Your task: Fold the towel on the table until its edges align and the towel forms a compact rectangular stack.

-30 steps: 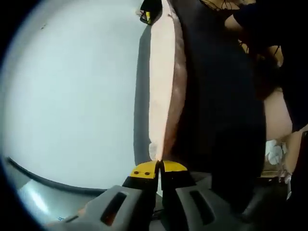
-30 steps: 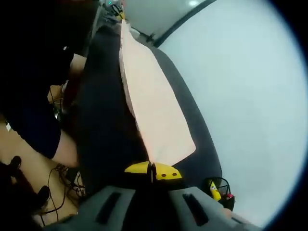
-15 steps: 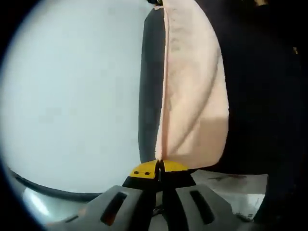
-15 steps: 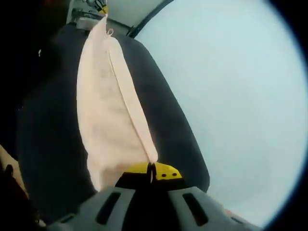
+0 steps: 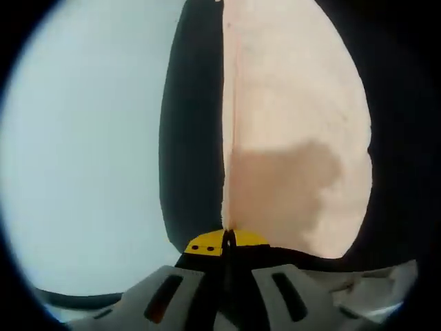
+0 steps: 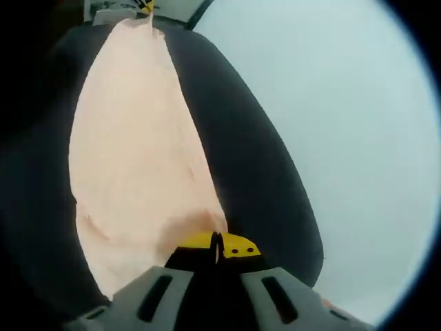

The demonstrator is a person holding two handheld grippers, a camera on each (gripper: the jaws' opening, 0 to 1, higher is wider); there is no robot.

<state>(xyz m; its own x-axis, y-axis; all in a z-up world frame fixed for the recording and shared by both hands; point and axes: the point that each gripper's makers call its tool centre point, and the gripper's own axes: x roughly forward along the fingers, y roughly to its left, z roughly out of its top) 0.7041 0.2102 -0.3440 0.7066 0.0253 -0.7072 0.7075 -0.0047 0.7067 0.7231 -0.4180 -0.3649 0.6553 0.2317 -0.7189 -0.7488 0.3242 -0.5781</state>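
Left gripper (image 5: 225, 243), right gripper (image 6: 217, 247) pinch towel (image 5: 289, 138) edge, cloth stretching ahead.

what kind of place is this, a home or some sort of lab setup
Hard to be sure, but it looks more like a work or recording setup than a home: a peach towel stretched between the left gripper and right gripper over a black table, beside a plain pale surface.

Bright, soft-focused, fisheye-warped edges — shadow on towel (image 5: 289, 138)
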